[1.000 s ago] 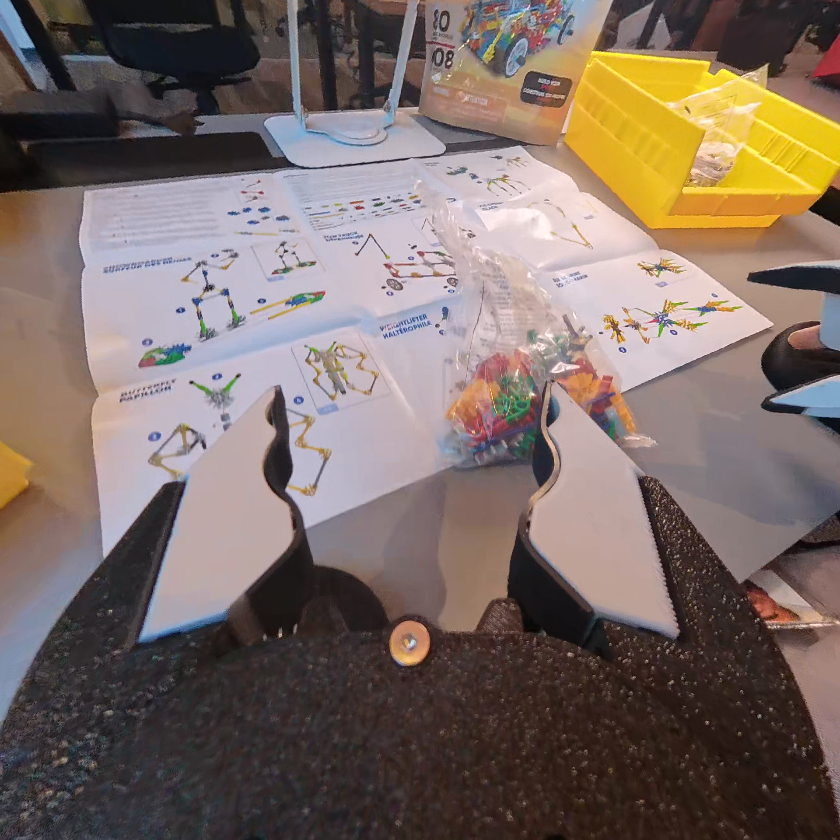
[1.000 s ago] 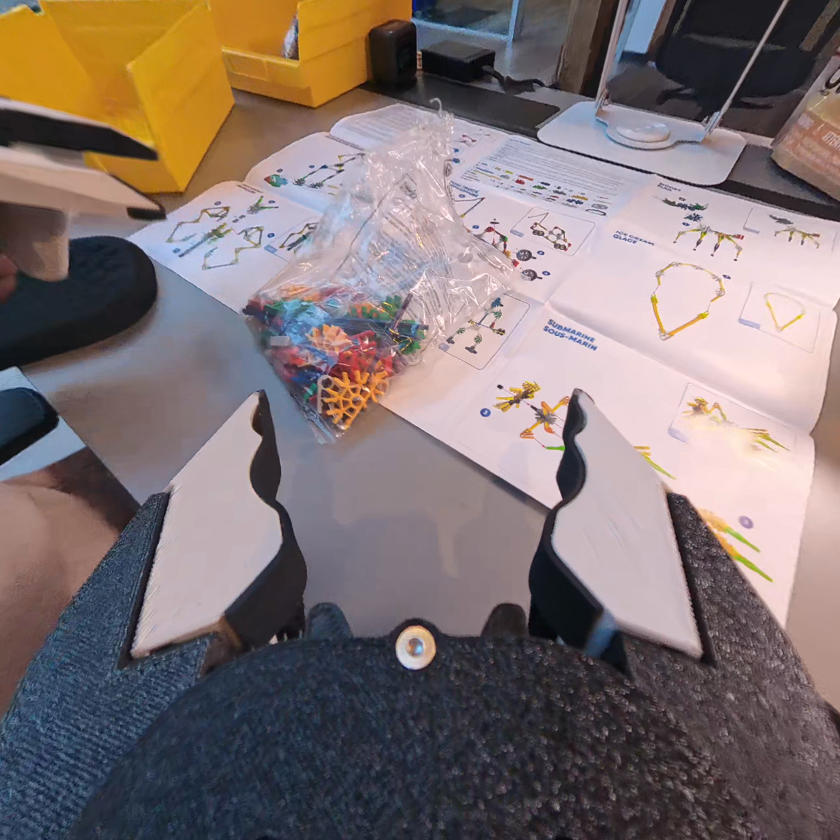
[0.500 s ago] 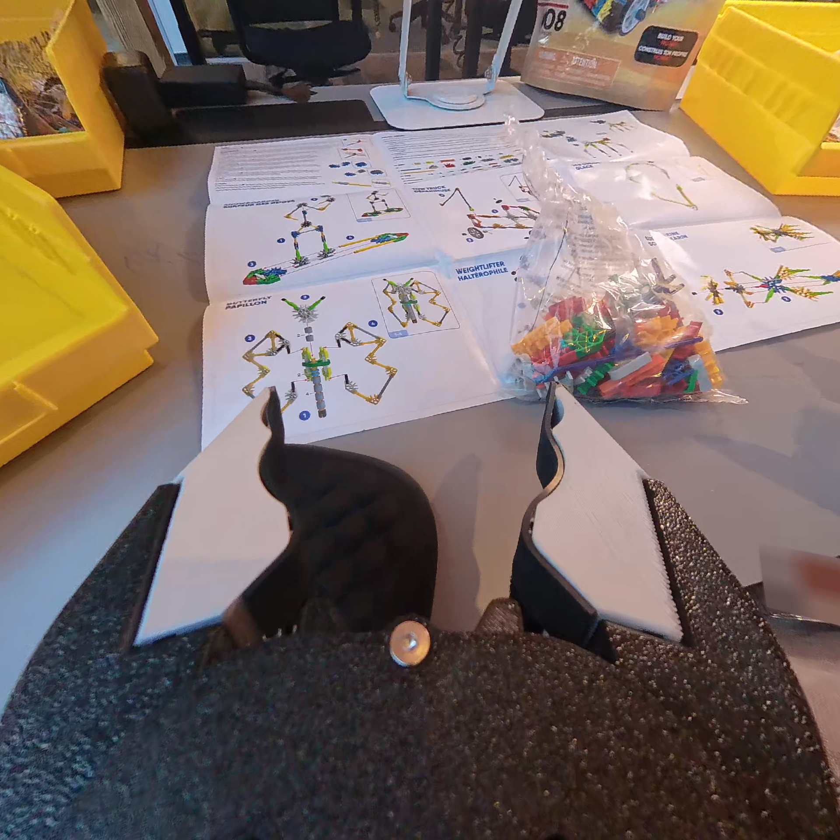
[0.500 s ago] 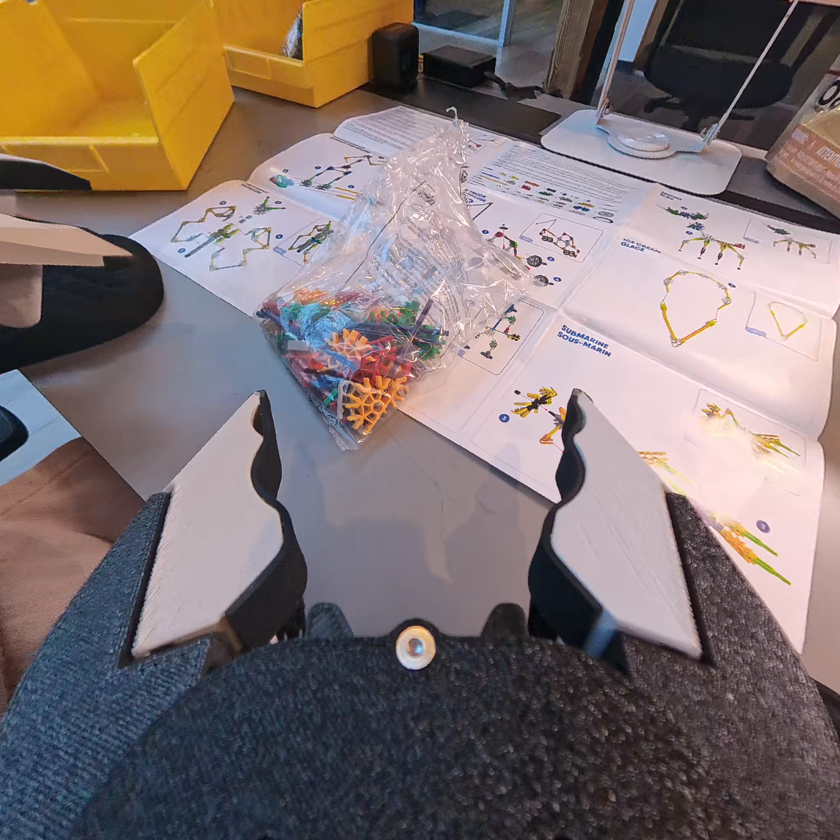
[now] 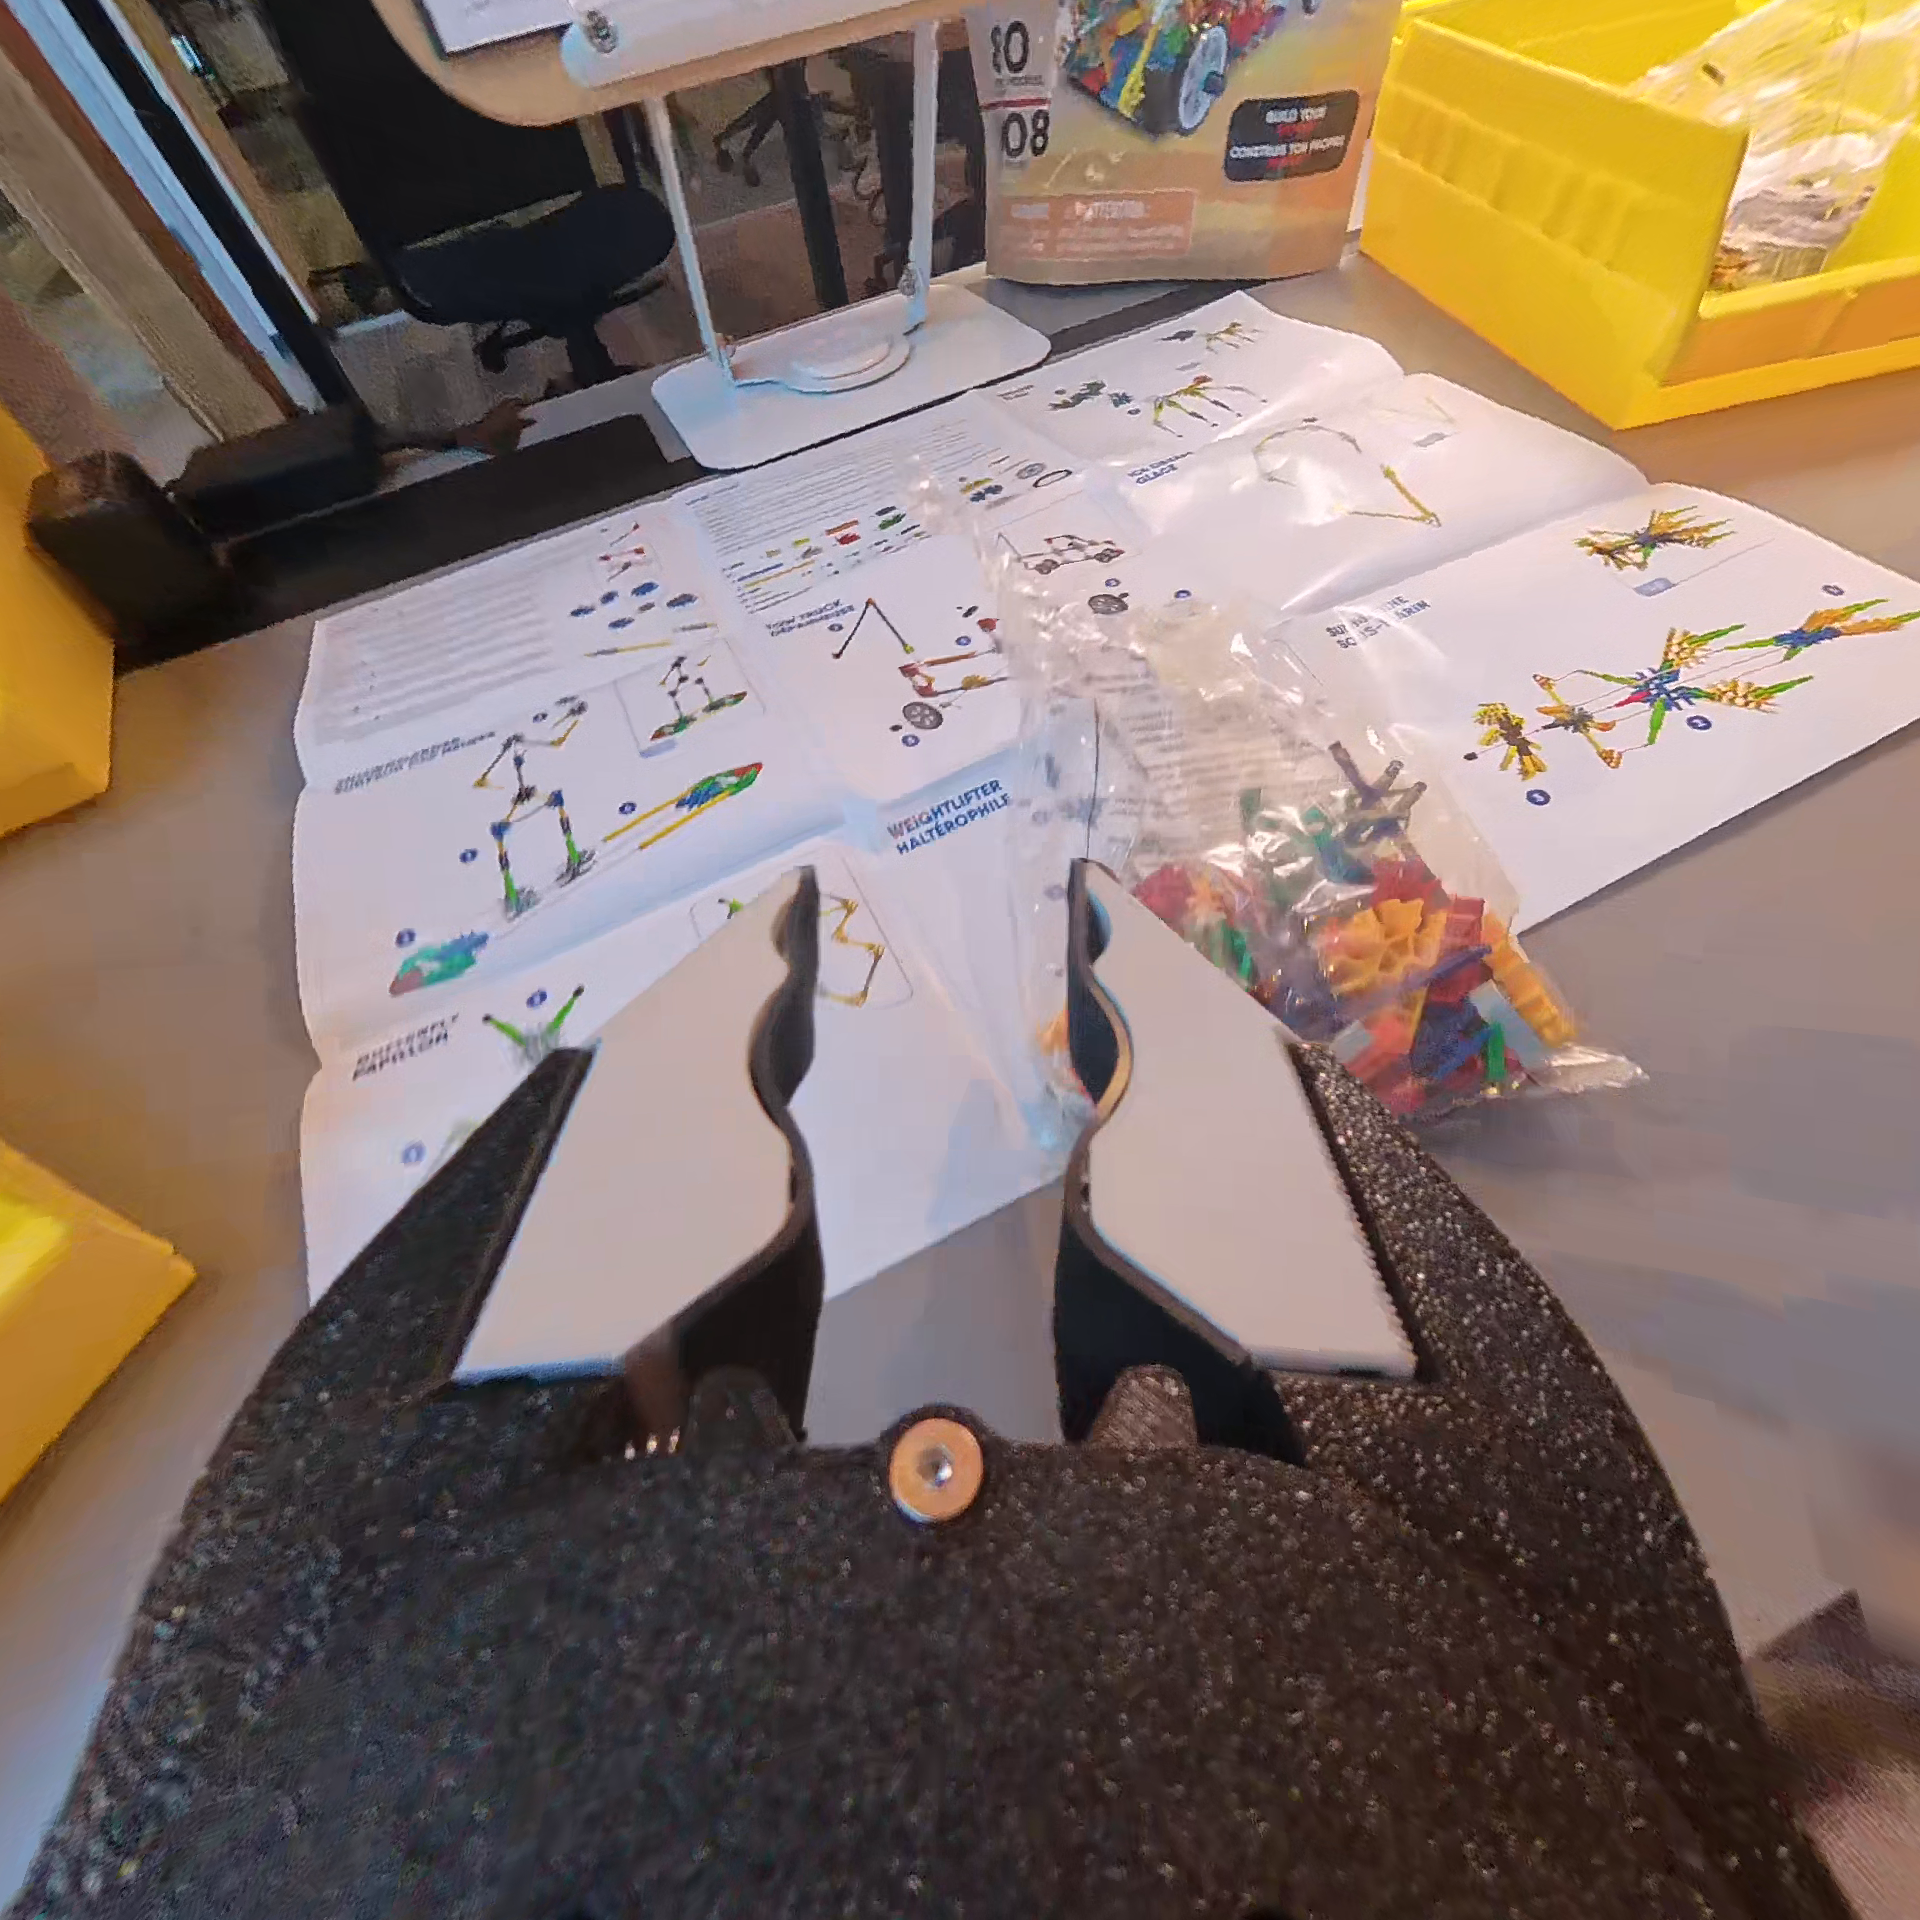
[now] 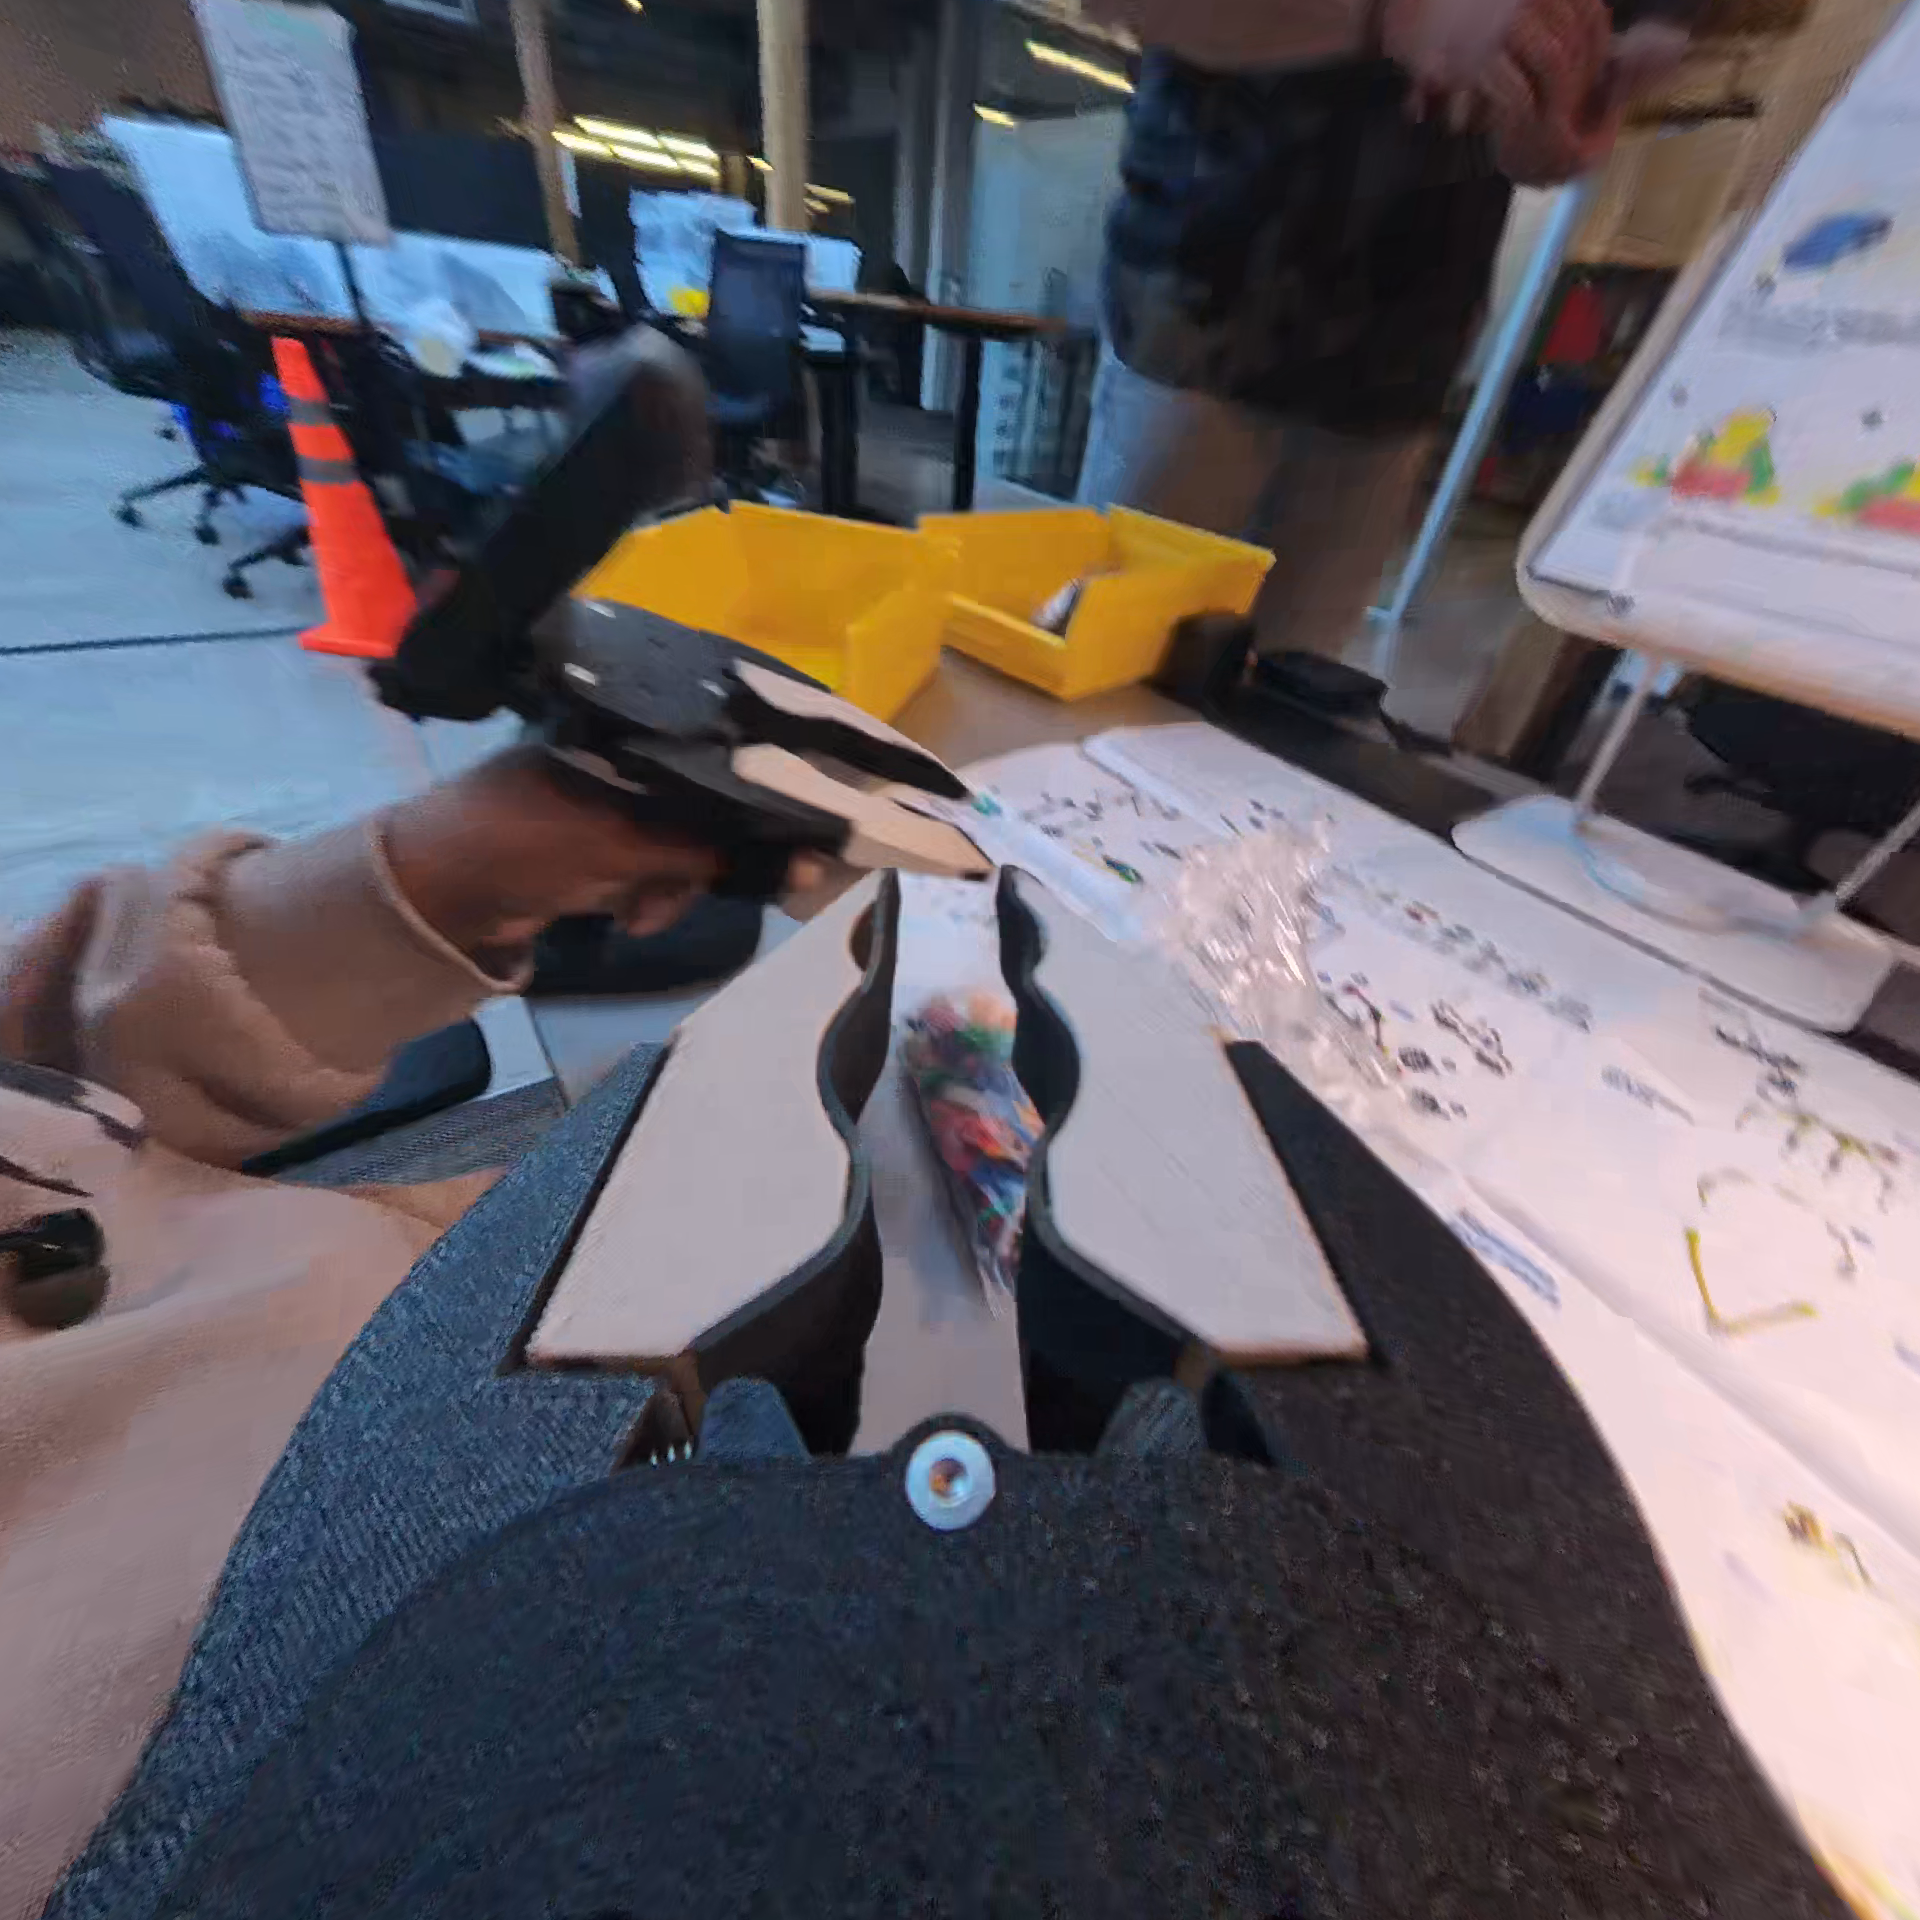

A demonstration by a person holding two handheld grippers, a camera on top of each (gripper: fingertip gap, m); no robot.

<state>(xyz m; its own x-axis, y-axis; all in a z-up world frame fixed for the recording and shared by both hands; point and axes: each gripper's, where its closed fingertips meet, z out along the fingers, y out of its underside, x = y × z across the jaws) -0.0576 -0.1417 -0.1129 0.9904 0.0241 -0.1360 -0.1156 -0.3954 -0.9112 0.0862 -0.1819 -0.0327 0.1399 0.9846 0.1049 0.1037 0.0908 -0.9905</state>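
A clear plastic bag of small colourful building pieces (image 5: 1351,935) lies on a large white instruction sheet (image 5: 644,831) on the grey table. My left gripper (image 5: 940,883) is over the sheet, just left of the bag. Its jaws are partly open with nothing between them, and the right finger (image 5: 1195,1122) is at the bag's left edge. My right gripper (image 6: 945,883) is raised above the table, jaws almost shut with a narrow gap and nothing held. The bag (image 6: 971,1101) shows through that gap. A hand in a tan sleeve holds the left gripper (image 6: 883,821) just beyond.
Yellow bins stand at the right (image 5: 1558,208) and left (image 5: 62,1299), and two more in the right wrist view (image 6: 831,592). A toy box (image 5: 1174,135) and a white stand base (image 5: 852,374) are at the back. A person (image 6: 1299,260) stands behind the table; an orange cone (image 6: 332,520) is on the floor.
Both grippers have narrowed their jaws, the right almost fully. The right gripper rose and tilted up. The left gripper moved forward over the sheet beside the bag.
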